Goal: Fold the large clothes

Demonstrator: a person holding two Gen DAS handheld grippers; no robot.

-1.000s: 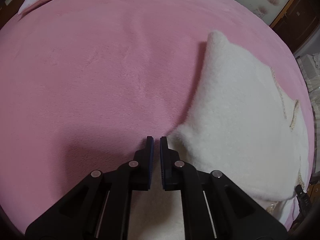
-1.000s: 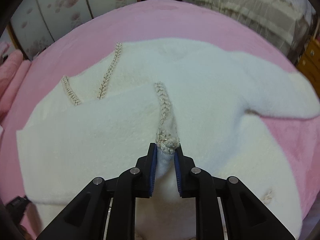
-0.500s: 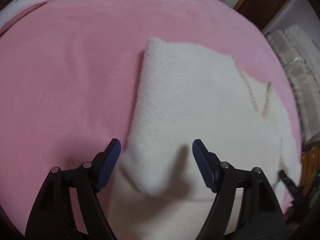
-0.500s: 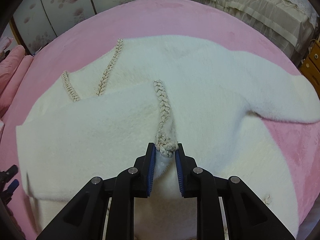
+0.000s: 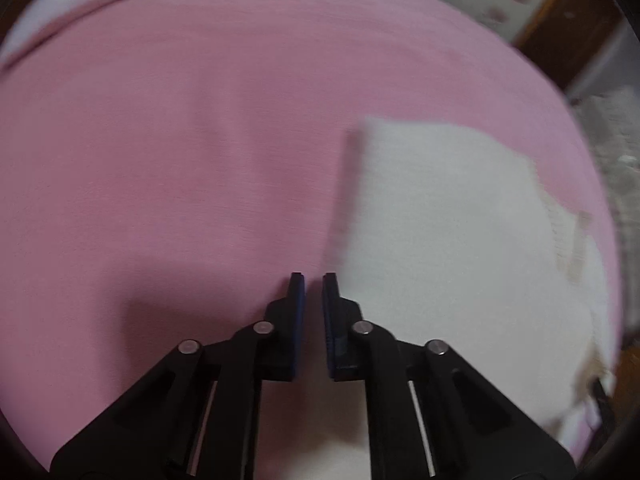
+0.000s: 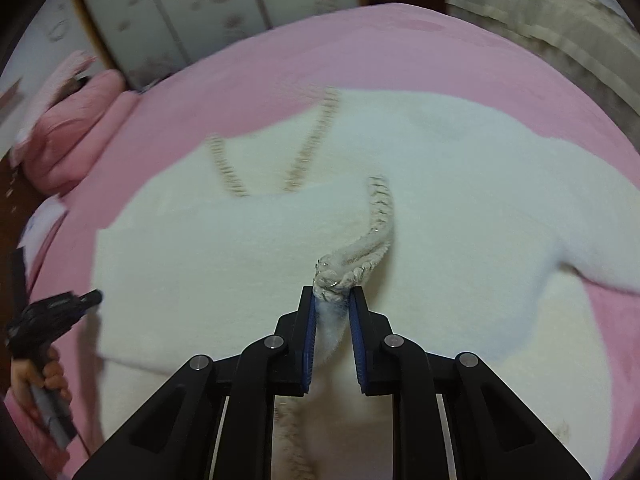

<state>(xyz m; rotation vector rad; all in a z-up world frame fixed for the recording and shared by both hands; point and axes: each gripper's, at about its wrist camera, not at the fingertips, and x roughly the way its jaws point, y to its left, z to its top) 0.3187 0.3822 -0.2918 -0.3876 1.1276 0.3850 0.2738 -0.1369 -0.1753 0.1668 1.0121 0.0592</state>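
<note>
A white fluffy garment (image 6: 240, 260) with beige braided trim lies spread on the pink bed cover (image 6: 400, 48). My right gripper (image 6: 331, 294) is shut on a bunched fold of the braided trim (image 6: 380, 208), lifted a little off the garment. In the blurred left wrist view the garment (image 5: 460, 260) lies to the right. My left gripper (image 5: 314, 280) has closed, its jaws almost touching over the pink cover (image 5: 160, 180) beside the garment's left edge, with nothing seen between them. A hand (image 6: 44, 376) holds that left gripper (image 6: 86, 300) in the right wrist view, at the garment's left edge.
Pink pillows (image 6: 72, 128) lie at the bed's far left, and a white pillow (image 5: 60, 8) at its far corner. Wardrobe doors with a flower pattern (image 6: 200, 8) stand behind the bed. A beige covered bed (image 6: 560, 28) is at the right.
The left gripper opened wide over the garment's corner, then closed again and shifted left off the cloth. The right gripper rolled, so the held trim now bends to the right.
</note>
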